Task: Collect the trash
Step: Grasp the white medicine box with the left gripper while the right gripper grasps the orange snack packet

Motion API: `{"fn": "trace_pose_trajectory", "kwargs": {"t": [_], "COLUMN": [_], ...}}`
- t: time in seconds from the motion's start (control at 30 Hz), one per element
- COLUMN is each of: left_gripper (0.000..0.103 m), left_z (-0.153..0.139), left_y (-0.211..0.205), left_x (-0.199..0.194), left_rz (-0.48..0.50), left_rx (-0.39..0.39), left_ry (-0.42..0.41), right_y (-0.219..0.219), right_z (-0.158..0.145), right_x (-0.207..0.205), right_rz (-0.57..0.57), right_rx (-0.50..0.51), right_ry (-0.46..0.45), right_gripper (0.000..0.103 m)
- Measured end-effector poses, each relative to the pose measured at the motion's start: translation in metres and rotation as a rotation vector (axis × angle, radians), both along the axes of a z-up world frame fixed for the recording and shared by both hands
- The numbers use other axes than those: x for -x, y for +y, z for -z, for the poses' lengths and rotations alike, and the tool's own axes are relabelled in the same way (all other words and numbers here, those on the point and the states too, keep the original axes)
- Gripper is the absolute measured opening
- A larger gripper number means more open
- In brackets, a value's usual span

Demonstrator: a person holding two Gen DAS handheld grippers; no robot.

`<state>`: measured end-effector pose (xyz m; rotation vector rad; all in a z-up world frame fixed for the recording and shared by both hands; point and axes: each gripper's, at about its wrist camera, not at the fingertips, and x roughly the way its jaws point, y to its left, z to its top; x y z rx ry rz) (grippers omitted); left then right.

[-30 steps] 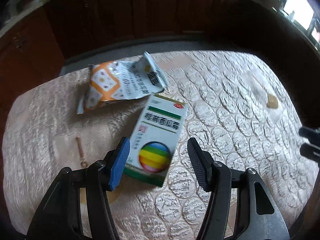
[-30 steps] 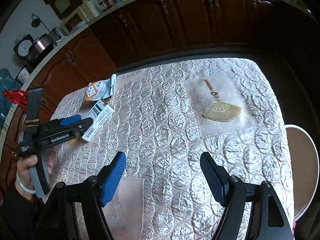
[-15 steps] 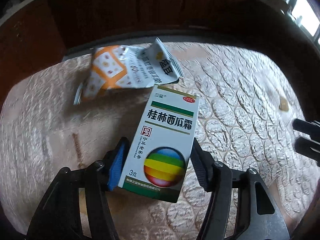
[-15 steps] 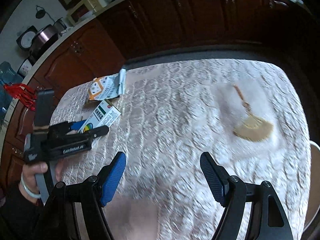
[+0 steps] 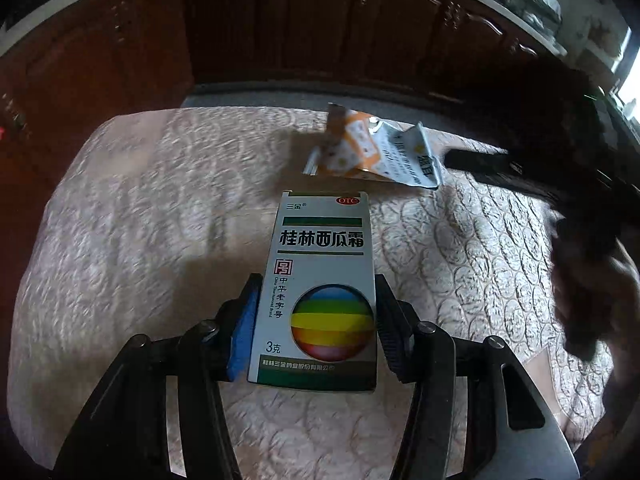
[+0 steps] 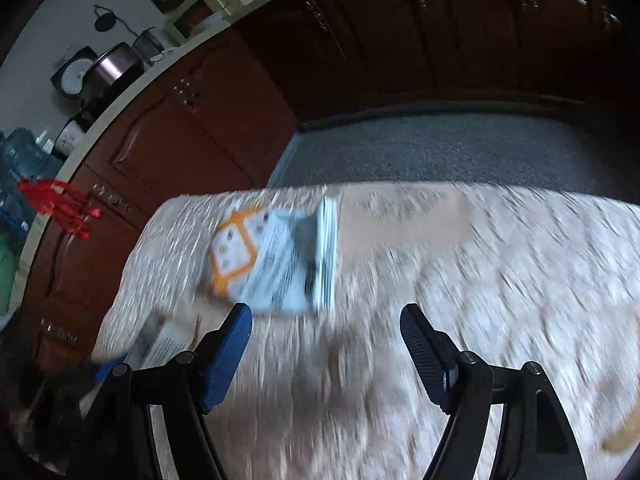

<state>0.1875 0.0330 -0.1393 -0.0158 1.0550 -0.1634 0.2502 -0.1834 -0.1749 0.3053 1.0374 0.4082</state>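
Note:
My left gripper (image 5: 316, 308) is shut on a white and green medicine box (image 5: 320, 280) with a rainbow ball print and holds it above the table. A crumpled orange and white wrapper (image 5: 372, 152) lies on the table beyond the box. In the right wrist view the wrapper (image 6: 276, 260) lies just ahead of my right gripper (image 6: 326, 328), which is open and empty. The box (image 6: 160, 340) shows at the lower left there. The right gripper's dark fingers (image 5: 496, 164) reach in beside the wrapper in the left wrist view.
The table carries a cream quilted cloth (image 5: 140, 220). Dark wood cabinets (image 6: 400, 40) stand behind it across a strip of grey floor (image 6: 440, 148). A counter with a pot and appliances (image 6: 116, 68) runs at the upper left.
My left gripper closed on the medicine box and lifted it off the cloth. My right gripper swung left across the table toward the wrapper, staying open.

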Motion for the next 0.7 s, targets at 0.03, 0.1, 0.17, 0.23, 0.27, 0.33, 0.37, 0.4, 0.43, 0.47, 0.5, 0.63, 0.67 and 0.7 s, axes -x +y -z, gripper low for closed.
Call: {"fn": "trace_pose_trajectory", "kwargs": {"t": [0.03,0.1,0.17,0.23,0.27,0.33,0.37,0.4,0.43,0.47,0.5,0.63,0.67,0.7], "left_gripper": [0.051,0.051,0.051,0.051,0.051,0.05,0.05,0.05,0.05,0.05,0.05,0.05,0.049,0.049], "left_z": [-0.001,-0.002,0.0,-0.001,0.0,0.001,0.002,0.003,0.004,0.005,0.006,0.009,0.01,0.01], "left_y": [0.002,0.005,0.001,0.007,0.006,0.006,0.005,0.004,0.003,0.003,0.002,-0.007,-0.011,-0.014], "left_x": [0.003,0.009,0.012,0.013,0.012,0.013,0.013,0.012,0.012,0.013,0.011,0.011,0.011,0.011], "left_rz": [-0.004,-0.012,-0.012,-0.009,-0.008,-0.01,-0.012,-0.014,-0.015,-0.016,-0.016,-0.011,-0.008,-0.003], "left_rx": [0.004,0.014,0.02,0.023,0.024,0.022,0.02,0.023,0.029,0.035,0.037,0.039,0.04,0.042], "left_ry": [-0.001,0.0,0.003,0.007,0.008,0.009,0.008,0.008,0.01,0.011,0.011,0.012,0.013,0.014], "right_y": [0.004,0.009,0.012,0.014,0.015,0.016,0.016,0.015,0.014,0.01,0.005,-0.021,-0.031,-0.039], "right_z": [0.004,0.01,0.021,0.025,0.025,0.025,0.025,0.024,0.021,0.017,0.014,-0.001,-0.006,-0.008], "right_x": [-0.01,-0.022,-0.033,-0.036,-0.036,-0.036,-0.035,-0.032,-0.027,-0.02,-0.013,0.019,0.032,0.041], "right_rz": [0.009,0.024,0.044,0.058,0.063,0.054,0.048,0.043,0.039,0.034,0.033,0.018,0.018,0.018], "right_rx": [0.003,-0.006,-0.035,-0.053,-0.06,-0.08,-0.085,-0.086,-0.086,-0.092,-0.099,-0.098,-0.088,-0.09], "right_ry": [-0.003,-0.003,0.013,0.011,0.001,0.011,0.022,0.02,0.014,0.007,0.004,-0.026,-0.03,-0.03], "right_gripper": [0.074,0.074,0.072,0.059,0.046,0.019,0.017,0.017,0.015,0.014,0.013,0.011,0.011,0.011]}}
